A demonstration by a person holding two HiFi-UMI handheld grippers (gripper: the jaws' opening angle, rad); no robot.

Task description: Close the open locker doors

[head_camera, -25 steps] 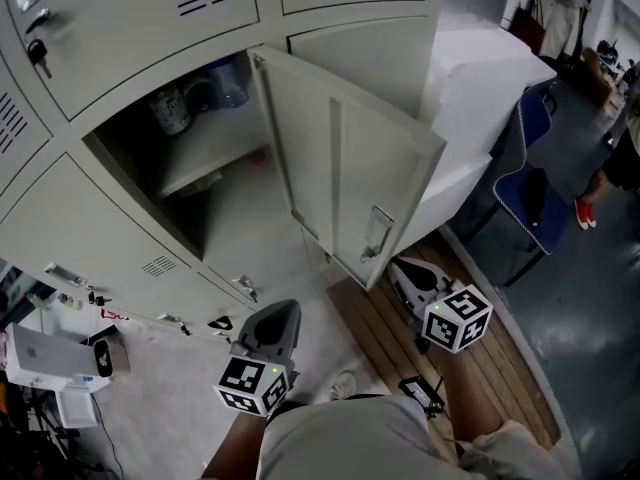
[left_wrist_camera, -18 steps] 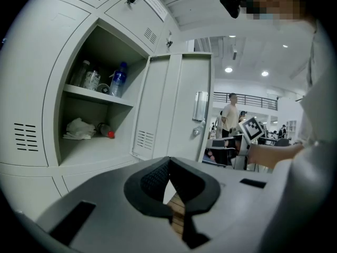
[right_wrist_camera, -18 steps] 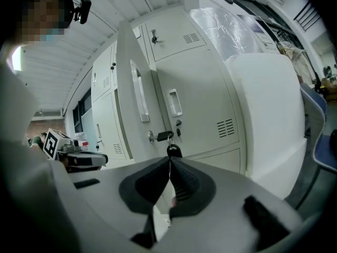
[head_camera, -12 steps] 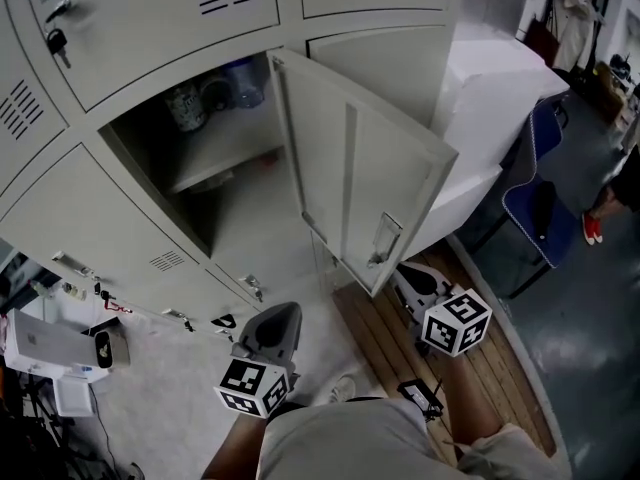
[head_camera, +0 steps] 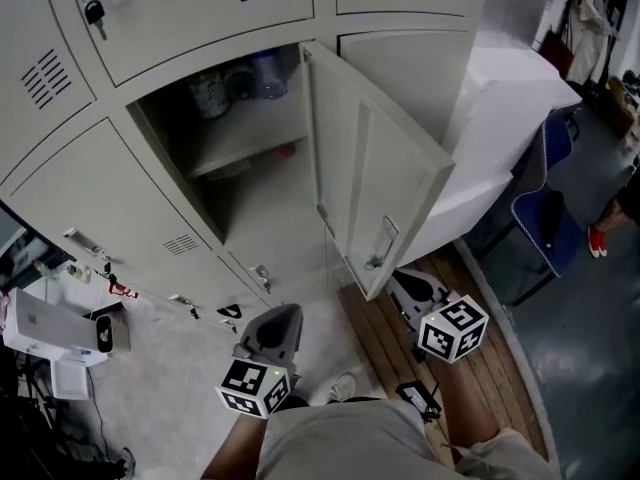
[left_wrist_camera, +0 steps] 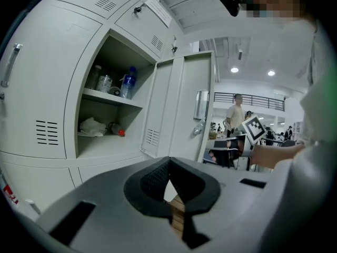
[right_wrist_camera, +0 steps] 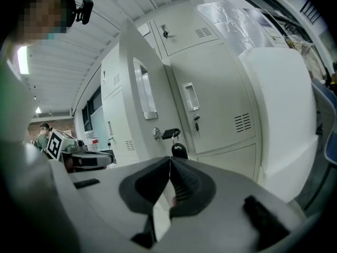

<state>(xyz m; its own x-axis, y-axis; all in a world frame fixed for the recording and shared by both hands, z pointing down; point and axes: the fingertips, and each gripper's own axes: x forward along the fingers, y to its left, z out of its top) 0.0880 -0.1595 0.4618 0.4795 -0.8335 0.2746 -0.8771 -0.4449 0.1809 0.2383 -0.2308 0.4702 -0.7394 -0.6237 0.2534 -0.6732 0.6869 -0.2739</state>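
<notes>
One grey locker door [head_camera: 385, 183] stands swung out from its compartment [head_camera: 240, 138], which holds bottles and jars [head_camera: 235, 78] on a shelf. In the head view my left gripper [head_camera: 275, 326] is low, below the open compartment, and my right gripper [head_camera: 408, 283] sits just under the door's lower corner near its handle [head_camera: 382, 240]. The left gripper view has the door [left_wrist_camera: 184, 107] and the shelf [left_wrist_camera: 110, 96] ahead of shut jaws [left_wrist_camera: 168, 163]. The right gripper view faces the door's edge [right_wrist_camera: 138, 83] and a key with a black fob [right_wrist_camera: 179, 150]; that gripper [right_wrist_camera: 169, 161] is shut, holding nothing.
Closed locker doors surround the open one, one with a key [head_camera: 95, 13]. A white block [head_camera: 510, 108] and a blue chair [head_camera: 545, 213] stand to the right. Wooden slats [head_camera: 395, 353] lie underfoot. A white box [head_camera: 40, 330] sits at the left. Someone's red shoe [head_camera: 598, 240] shows far right.
The head view has shifted, so the lockers sit further right and lower in frame. Both grippers have stayed almost where they were, still shut.
</notes>
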